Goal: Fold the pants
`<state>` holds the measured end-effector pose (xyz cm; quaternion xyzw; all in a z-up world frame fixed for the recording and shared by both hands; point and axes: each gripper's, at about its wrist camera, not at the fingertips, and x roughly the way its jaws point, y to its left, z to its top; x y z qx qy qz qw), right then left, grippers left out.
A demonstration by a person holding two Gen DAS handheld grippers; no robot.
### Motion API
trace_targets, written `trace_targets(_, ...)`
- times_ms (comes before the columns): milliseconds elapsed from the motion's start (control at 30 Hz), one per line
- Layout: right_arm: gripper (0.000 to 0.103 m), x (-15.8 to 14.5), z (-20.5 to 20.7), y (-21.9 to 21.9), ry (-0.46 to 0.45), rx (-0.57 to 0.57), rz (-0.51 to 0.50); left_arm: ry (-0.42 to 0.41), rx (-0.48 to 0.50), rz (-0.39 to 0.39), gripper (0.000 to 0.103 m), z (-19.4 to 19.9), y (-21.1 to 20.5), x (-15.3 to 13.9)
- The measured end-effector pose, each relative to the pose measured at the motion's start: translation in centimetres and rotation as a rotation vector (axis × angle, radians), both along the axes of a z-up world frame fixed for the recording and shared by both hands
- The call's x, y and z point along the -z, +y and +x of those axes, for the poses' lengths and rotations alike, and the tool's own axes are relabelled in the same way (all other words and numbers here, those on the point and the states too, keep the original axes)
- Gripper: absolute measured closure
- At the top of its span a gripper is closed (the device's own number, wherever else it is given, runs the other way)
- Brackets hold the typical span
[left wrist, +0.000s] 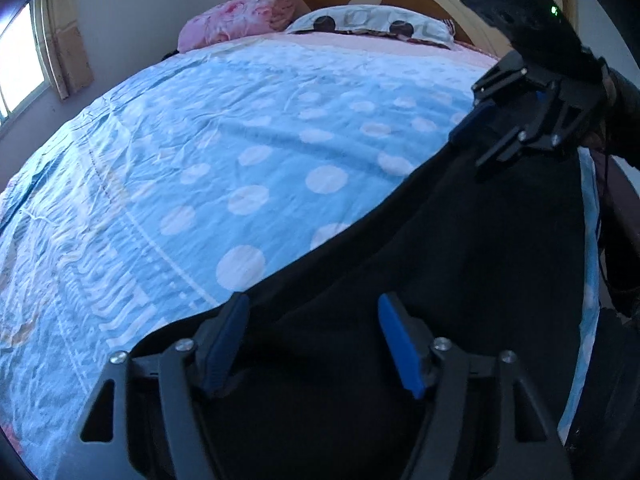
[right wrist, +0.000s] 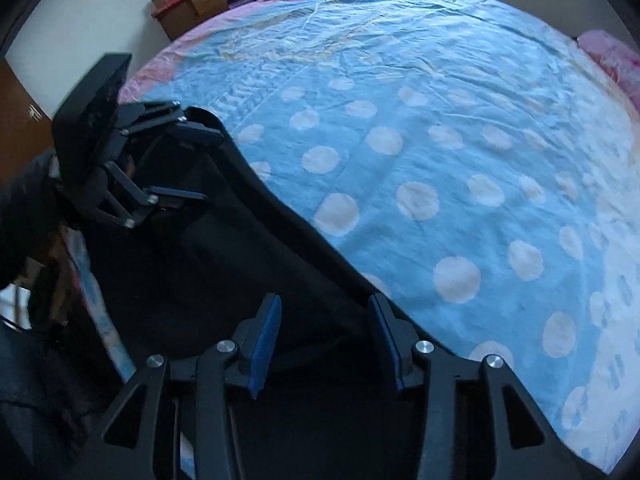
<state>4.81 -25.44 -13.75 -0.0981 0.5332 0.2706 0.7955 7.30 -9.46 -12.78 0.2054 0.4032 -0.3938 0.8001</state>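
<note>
Black pants (left wrist: pixel 440 248) lie on the near edge of the bed, also in the right wrist view (right wrist: pixel 224 264). My left gripper (left wrist: pixel 312 320) is open, its blue-padded fingers spread over the pants' edge, with fabric between and below them. My right gripper (right wrist: pixel 324 320) is open the same way over the other end of the pants. Each gripper shows in the other's view: the right one (left wrist: pixel 476 136) at the pants' far corner, the left one (right wrist: pixel 200 164) with jaws apart at the fabric's edge. Whether the pads touch the cloth is hard to tell.
The bed has a blue sheet with white dots (left wrist: pixel 248 168). A pink pillow (left wrist: pixel 236 20) and a patterned pillow (left wrist: pixel 368 20) lie by the wooden headboard. A window (left wrist: pixel 16 60) is on the left wall. Boxes on a wooden cabinet (right wrist: pixel 200 4) stand beyond the bed's foot.
</note>
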Motion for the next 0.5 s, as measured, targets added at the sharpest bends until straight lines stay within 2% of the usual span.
trace_targets(33, 0.056, 0.1, 0.1, 0.0, 0.004, -0.003, -0.003, 0.019, 0.017, -0.014, 0.052, -0.1, -0.1, 0.0)
trace_targets(100, 0.058, 0.5, 0.3, 0.3, 0.016, -0.016, -0.024, 0.002, 0.026, -0.007, 0.057, -0.5, -0.4, -0.1)
trace_targets(167, 0.059, 0.9, -0.2, 0.9, 0.005, -0.061, -0.07, -0.003, 0.046, -0.008, 0.068, -0.9, -0.6, -0.1)
trace_targets(200, 0.063, 0.9, -0.5, 1.2, -0.013, -0.078, -0.088, -0.007, 0.049, -0.005, 0.07, -1.0, -0.7, -0.1)
trace_targets(267, 0.081, 0.8, -0.8, 1.5, -0.036, -0.09, -0.119, -0.018, 0.057, -0.008, 0.089, -1.1, -0.9, -0.2)
trace_targets(367, 0.092, 0.4, -1.3, 2.0, -0.078, -0.107, -0.149, -0.031, 0.038, -0.006, 0.096, -0.9, -0.9, -0.5)
trace_targets(500, 0.1, -0.6, -1.5, 1.8, -0.121, -0.077, -0.138, -0.042, 0.033, -0.009, 0.097, -0.9, -0.7, -0.7)
